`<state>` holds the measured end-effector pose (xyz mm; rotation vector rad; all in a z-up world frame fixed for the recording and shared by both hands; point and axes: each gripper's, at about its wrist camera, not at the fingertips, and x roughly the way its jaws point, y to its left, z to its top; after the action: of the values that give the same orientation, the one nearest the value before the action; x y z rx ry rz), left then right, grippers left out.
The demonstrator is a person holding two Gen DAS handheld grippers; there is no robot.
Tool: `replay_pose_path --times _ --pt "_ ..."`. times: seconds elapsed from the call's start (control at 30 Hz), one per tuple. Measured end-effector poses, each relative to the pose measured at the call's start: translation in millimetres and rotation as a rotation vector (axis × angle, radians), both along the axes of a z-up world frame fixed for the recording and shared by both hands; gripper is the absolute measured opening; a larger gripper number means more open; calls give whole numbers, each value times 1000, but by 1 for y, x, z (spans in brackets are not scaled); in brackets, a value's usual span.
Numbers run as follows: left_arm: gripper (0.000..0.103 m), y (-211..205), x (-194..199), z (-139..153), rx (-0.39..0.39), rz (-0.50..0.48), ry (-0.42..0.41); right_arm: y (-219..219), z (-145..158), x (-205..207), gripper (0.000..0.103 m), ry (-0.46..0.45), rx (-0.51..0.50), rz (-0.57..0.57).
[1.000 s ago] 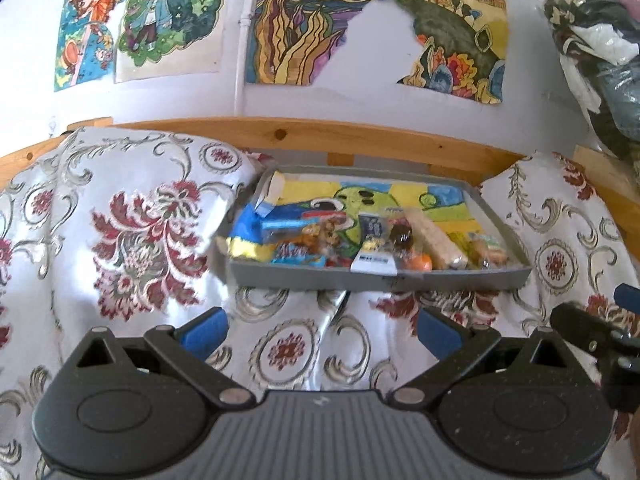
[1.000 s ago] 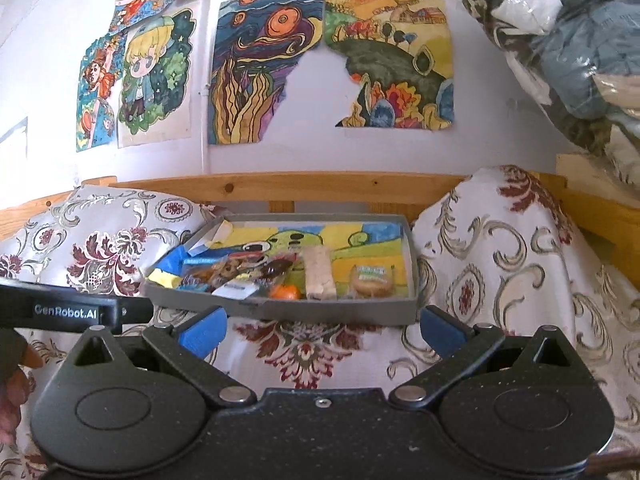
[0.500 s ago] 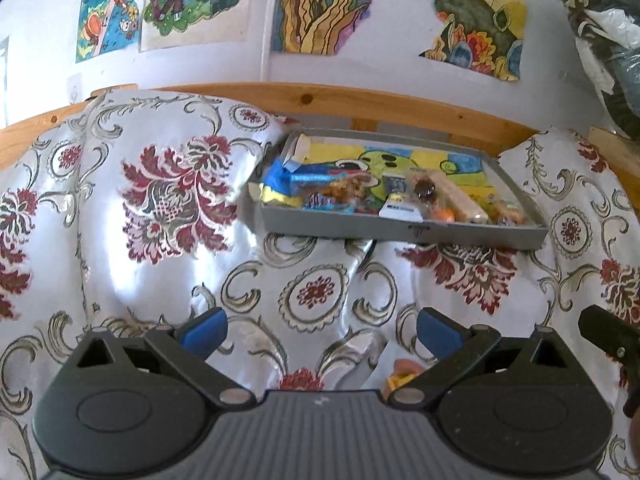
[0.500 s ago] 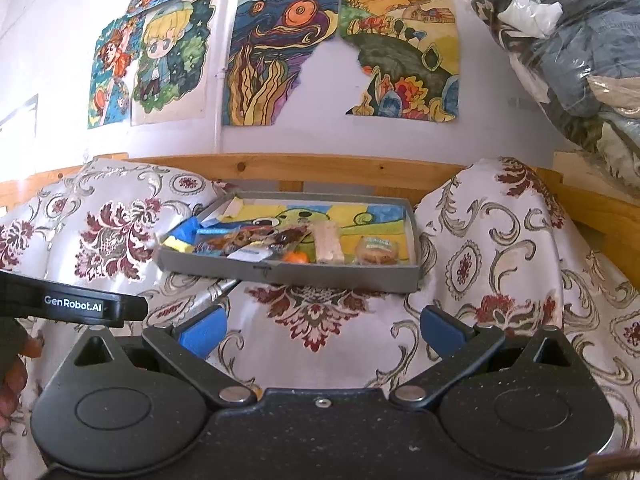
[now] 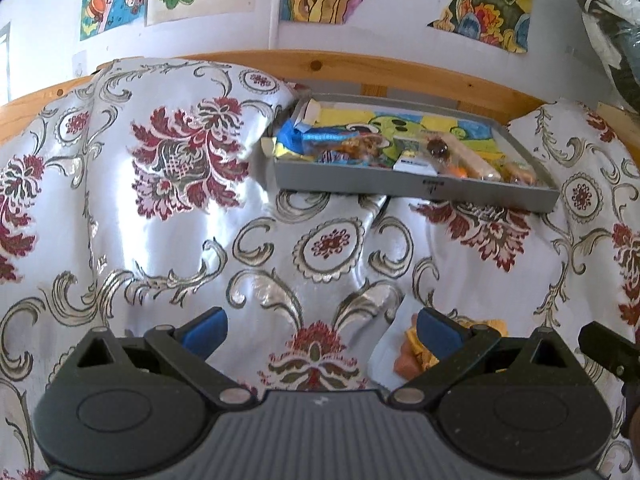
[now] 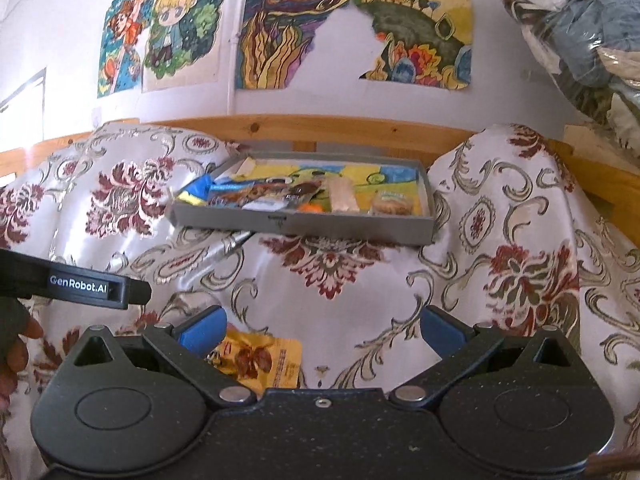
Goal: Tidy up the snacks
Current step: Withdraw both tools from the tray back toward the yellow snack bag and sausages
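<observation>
Snacks (image 5: 400,152) lay packed in a shallow grey tray (image 5: 400,186), which sat at about twelve o'clock from your right gripper and about one o'clock from your left, on the floral satin cloth (image 5: 180,220) well beyond both sets of fingers. Inside the tray you had a blue-and-yellow wrapper (image 6: 196,194) at its nine o'clock end, a white-labelled packet (image 5: 414,166) and a small orange item (image 6: 312,208) near the front wall, a pale long bar (image 6: 342,196) just past the middle, and a round biscuit pack (image 6: 390,205) toward the three o'clock end. A colourful drawing (image 6: 360,174) lined the tray floor.

One gold snack packet (image 6: 260,360) remained outside the tray, flat on the cloth. In the right wrist view it lay just beside your right gripper's (image 6: 322,330) left-hand blue fingertip, at about seven o'clock in the frame; in the left wrist view the same packet showed partly hidden behind the right-hand fingertip of your left gripper (image 5: 320,330).

Both grippers were spread wide, with nothing between their fingers. Neither touched the tray. Your left gripper's black body, marked GenRobot.AI, entered the right wrist view at nine o'clock, with part of your hand (image 6: 14,344) below it.

A wooden rail (image 6: 360,128) ran behind the tray. Painted pictures (image 6: 352,24) hung on the white wall above, and bagged clothing (image 6: 580,32) was stacked at two o'clock.
</observation>
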<state>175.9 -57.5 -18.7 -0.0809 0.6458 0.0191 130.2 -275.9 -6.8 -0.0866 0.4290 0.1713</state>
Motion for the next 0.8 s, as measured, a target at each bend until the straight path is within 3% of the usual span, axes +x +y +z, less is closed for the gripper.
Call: replay_pose_path --times 0.8 --pt "102 1 -15 -32 25 -71 94 13 -40 -2 102 181 -61 115"
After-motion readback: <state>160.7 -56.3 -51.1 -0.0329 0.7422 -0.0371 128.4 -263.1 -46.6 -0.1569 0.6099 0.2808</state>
